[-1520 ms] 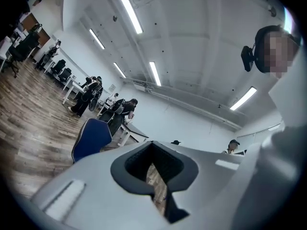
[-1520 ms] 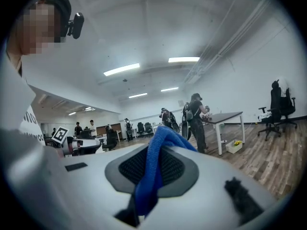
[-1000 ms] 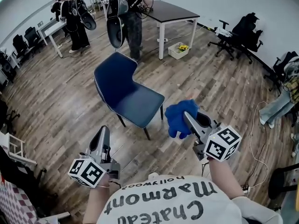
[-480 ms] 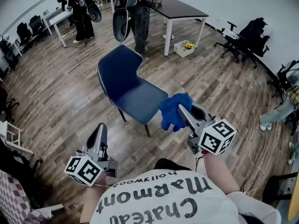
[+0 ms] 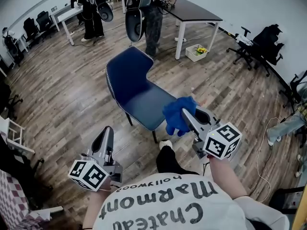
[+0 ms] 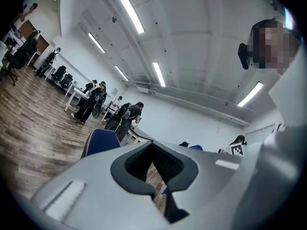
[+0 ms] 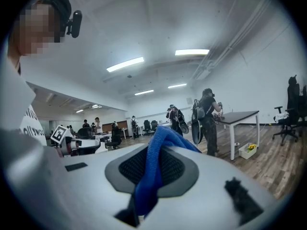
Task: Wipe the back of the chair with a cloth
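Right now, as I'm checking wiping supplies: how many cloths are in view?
1: a blue cloth pinched in the right tool, near the front of the blue chair. The left tool holds none.

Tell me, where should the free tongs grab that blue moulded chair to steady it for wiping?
Probably the backrest's top rim on the blue moulded chair, coming from above with the left tongs, which hold nothing. That edge is thin and stands upright, while the seat is too broad to pinch. The right tongs are clamped on the blue cloth.

Open floor [image 5: 62,95] flanks chair [image 5: 139,95]; person [image 5: 146,13], table [image 5: 196,11] just behind it.
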